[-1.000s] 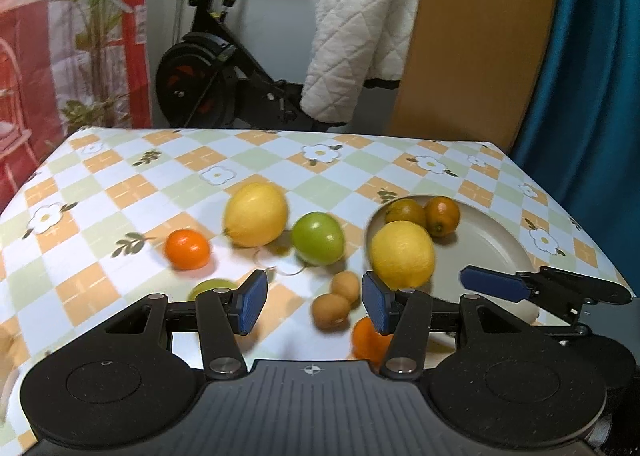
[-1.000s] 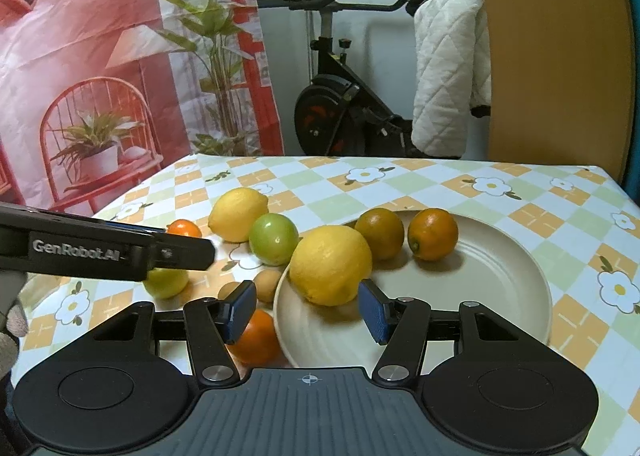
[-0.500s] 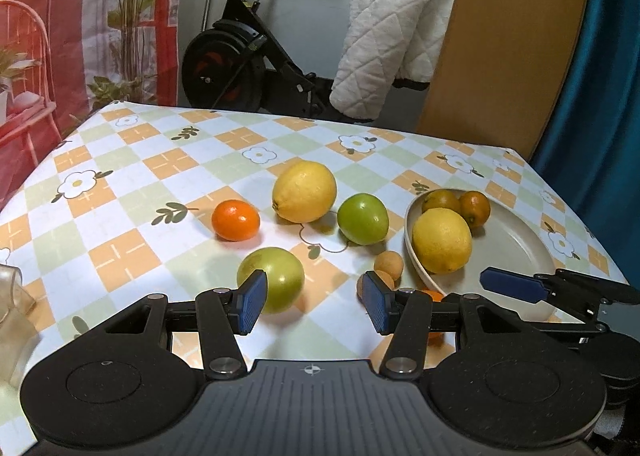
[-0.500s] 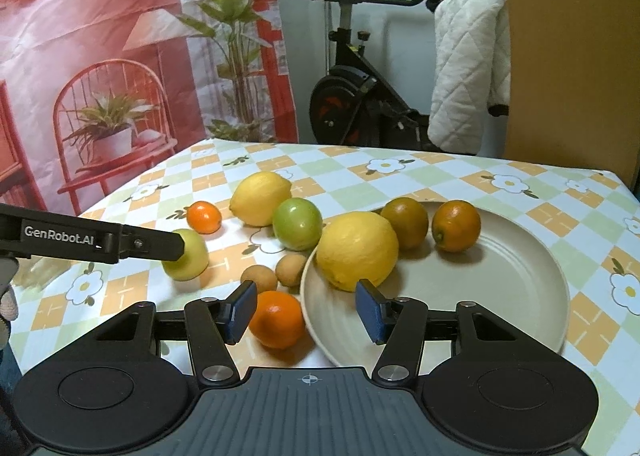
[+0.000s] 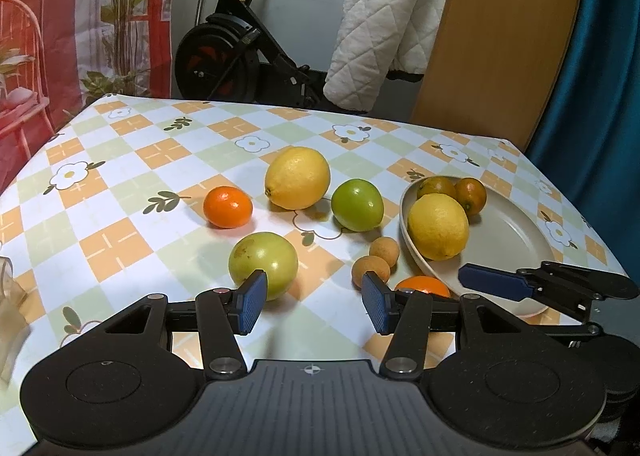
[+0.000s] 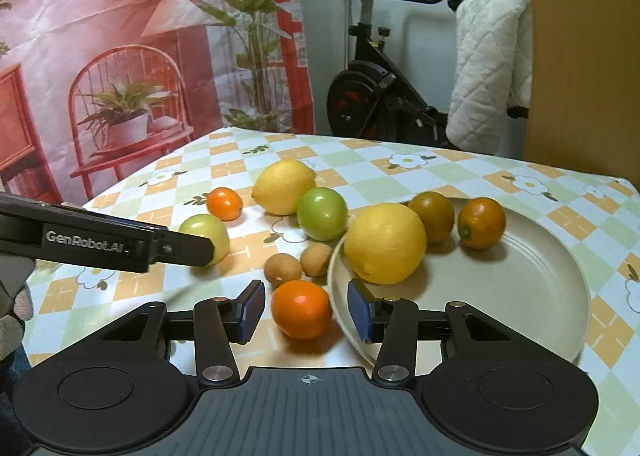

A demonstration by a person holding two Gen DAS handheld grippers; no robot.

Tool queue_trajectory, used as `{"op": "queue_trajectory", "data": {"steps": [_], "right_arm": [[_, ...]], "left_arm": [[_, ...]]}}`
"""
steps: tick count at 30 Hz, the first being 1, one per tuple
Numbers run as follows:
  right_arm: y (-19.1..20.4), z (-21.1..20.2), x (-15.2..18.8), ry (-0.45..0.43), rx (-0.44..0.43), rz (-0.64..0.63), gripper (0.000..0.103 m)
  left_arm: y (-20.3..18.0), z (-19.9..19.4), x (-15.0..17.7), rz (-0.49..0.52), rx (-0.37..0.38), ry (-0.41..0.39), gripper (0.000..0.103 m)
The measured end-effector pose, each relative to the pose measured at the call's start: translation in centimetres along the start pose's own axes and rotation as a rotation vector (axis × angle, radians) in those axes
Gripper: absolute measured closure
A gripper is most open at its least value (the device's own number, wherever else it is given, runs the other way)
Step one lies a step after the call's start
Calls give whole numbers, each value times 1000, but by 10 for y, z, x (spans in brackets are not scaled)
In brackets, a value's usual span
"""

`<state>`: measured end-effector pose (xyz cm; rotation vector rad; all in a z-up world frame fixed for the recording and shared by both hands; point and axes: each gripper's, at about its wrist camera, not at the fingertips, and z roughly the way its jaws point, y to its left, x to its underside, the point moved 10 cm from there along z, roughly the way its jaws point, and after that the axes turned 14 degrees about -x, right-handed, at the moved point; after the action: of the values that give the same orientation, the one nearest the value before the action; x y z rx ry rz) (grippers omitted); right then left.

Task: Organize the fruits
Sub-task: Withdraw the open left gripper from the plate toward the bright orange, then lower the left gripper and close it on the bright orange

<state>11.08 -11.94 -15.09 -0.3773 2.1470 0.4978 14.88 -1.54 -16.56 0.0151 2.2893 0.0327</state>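
Note:
A beige plate [image 6: 520, 296] [image 5: 504, 240] holds a lemon [image 6: 384, 244] and two dark oranges [image 6: 482, 222]. On the checked cloth lie a second lemon [image 5: 298, 178], a green fruit [image 5: 357, 205], a yellow-green fruit [image 5: 263, 260], a small orange [image 5: 227, 206], two brown fruits [image 6: 284, 268] and a larger orange [image 6: 302, 310]. My left gripper [image 5: 314, 302] is open and empty, just behind the yellow-green fruit. My right gripper [image 6: 306, 310] is open, its pads either side of the larger orange beside the plate's rim.
The table's far edge meets an exercise bike [image 5: 240, 52] draped with a white quilt [image 5: 384, 28]. A wooden panel [image 5: 500, 36] and a blue curtain [image 5: 600, 76] stand at the right. A clear object [image 5: 10, 292] sits at the left edge.
Both grippers have drawn back and slid left. The right gripper now frames the larger orange instead of the plate's lemon. The left gripper now sits behind the yellow-green fruit.

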Motion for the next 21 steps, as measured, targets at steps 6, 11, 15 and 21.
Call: {"op": "queue_trajectory", "data": {"steps": [6,11,15,21], "right_arm": [[10,9,-2,17,-13,-31,62],[11,9,-1,25,-6,-33,62],[20,6,-1,32,-41,-38,63],[21,-4,-6,19,-22,-53,64]], "left_arm": [[2,0,0,-7,0,0,48],[7,0,0,-27,-3,2,48],[8,-1,-1,-32,2,-2,48],[11,-3,-2,-51,10,-7,48]]}}
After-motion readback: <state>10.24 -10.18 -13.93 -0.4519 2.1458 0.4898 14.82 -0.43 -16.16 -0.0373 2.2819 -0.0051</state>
